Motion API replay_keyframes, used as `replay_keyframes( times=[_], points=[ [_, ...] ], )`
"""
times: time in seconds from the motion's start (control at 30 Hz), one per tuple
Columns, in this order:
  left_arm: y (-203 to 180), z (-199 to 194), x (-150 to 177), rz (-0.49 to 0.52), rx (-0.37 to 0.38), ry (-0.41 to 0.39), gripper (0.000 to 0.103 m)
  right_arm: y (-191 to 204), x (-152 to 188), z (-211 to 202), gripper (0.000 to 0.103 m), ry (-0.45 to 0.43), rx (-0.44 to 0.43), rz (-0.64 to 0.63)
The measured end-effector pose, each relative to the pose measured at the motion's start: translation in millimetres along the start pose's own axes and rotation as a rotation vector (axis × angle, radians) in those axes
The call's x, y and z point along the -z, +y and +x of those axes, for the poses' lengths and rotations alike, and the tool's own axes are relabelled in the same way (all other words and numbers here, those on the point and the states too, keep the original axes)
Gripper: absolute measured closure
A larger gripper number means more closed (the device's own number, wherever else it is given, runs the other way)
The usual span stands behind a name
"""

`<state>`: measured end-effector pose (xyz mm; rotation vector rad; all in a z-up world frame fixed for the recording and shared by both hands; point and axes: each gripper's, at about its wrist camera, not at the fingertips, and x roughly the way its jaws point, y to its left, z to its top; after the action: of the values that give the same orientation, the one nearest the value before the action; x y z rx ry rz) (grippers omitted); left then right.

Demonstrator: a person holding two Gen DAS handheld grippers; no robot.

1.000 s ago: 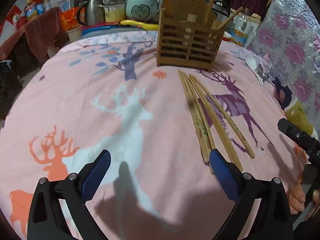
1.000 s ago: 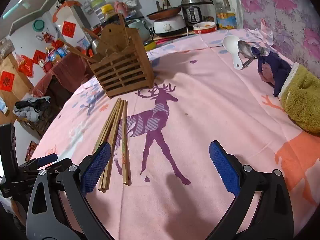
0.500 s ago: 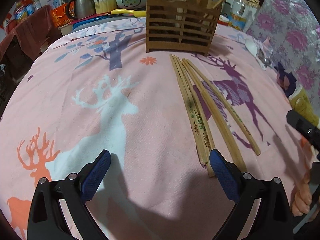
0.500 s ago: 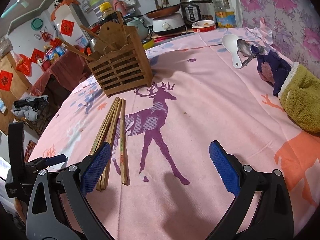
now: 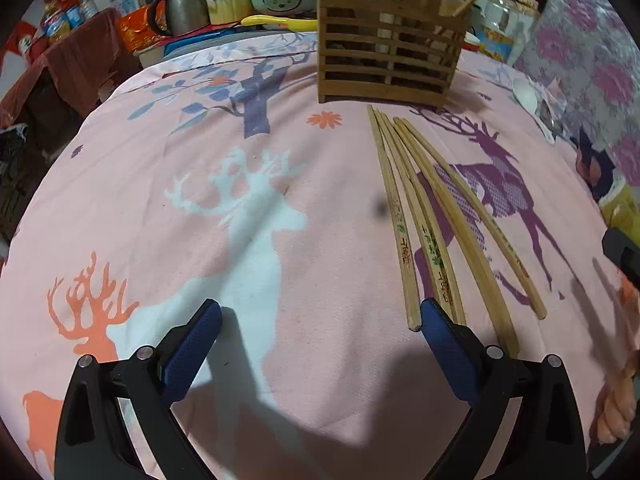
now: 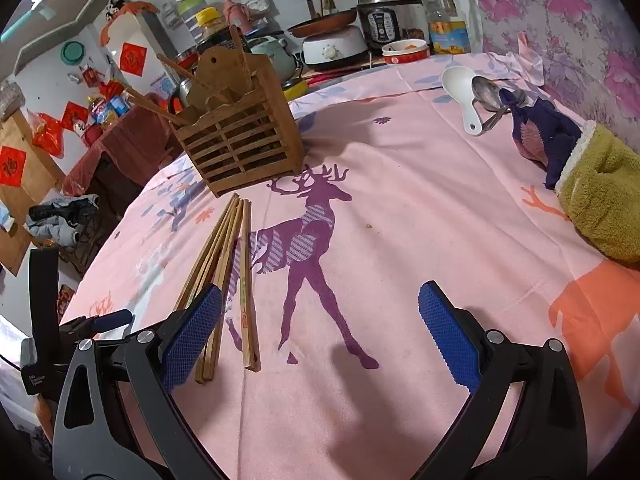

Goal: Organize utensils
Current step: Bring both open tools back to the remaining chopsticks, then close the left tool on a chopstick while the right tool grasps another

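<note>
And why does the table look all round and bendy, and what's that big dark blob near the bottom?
Left wrist view: the fisheye lens curves the tablecloth and bows the chopsticks; the dark blob is the left gripper casting its shadow. Right wrist view: same bulging, the wooden holder looks tilted, and a softer shadow lies under the right gripper.
</note>
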<state>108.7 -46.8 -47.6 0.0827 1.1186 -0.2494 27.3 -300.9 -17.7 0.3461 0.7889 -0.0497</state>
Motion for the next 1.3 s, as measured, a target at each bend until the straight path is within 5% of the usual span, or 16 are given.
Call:
replay_keyframes(
  times=[0.2,0.3,0.47,0.57,0.7,0.87,1.0,1.2,1.3],
  points=[
    [-6.9,1.7,-6.3,0.01,0.023,-0.015,0.006,1.3,-0.3,0.7,0.008,0.005,-0.002,-0.007],
    [-17.1,7.6,-9.8,0.043,-0.023,-0.018,0.018,3.8,0.1,1.5,0.008,0.007,0.006,-0.019],
    [-13.7,4.9,-12.7,0.037,-0.033,-0.052,0.07,3.3,-0.5,0.7,0.008,-0.006,0.028,-0.024],
    [-3.5,2.0,-12.6,0.004,-0.022,-0.054,0.093,5.3,0.0,1.4,0.008,-0.001,0.025,-0.036],
    [13.8,-6.3,-2.5,-0.038,0.008,-0.044,0.096,11.3,2.8,2.7,0.016,0.017,-0.001,-0.071],
    [38.3,-16.9,12.4,-0.107,0.061,-0.041,0.095,24.5,11.9,8.1,0.04,0.079,-0.052,-0.14],
    [45.5,-16.7,12.4,-0.143,0.104,-0.034,0.094,38.2,20.4,10.3,0.05,0.106,-0.063,-0.219],
    [36.4,-18.1,13.5,-0.097,0.092,-0.041,0.079,61.7,35.6,16.9,0.051,0.147,-0.026,-0.355],
    [32.4,-19.0,14.3,-0.077,0.065,-0.048,0.063,63.5,36.7,17.1,0.054,0.157,-0.03,-0.369]
  ],
)
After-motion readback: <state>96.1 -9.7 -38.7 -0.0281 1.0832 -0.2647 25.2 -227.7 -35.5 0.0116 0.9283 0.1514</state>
